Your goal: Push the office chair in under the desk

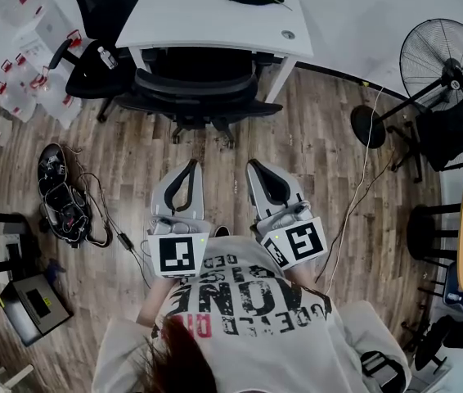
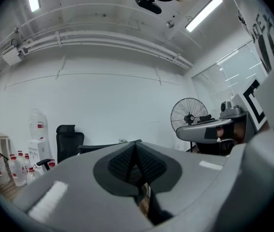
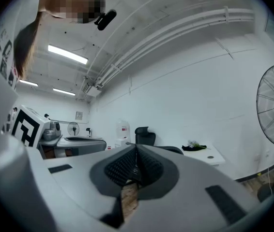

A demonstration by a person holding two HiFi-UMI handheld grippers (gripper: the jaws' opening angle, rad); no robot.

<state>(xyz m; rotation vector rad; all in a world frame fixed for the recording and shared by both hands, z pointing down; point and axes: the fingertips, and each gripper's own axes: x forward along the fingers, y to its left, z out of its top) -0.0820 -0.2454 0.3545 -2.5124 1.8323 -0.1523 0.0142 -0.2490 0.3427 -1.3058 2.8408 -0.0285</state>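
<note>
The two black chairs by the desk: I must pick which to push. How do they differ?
The middle chair faces the desk front, its back toward the person; the left chair stands off the desk's left end. The middle chair seems partly under the desktop; the left chair is clear of it. Both are black with armrests.

Smooth matt desk, wood-grain floor

standing fan far right on wood floor; tangle of cables at left; water bottles upper left, beside spare black chair bearing small bottle.
</note>
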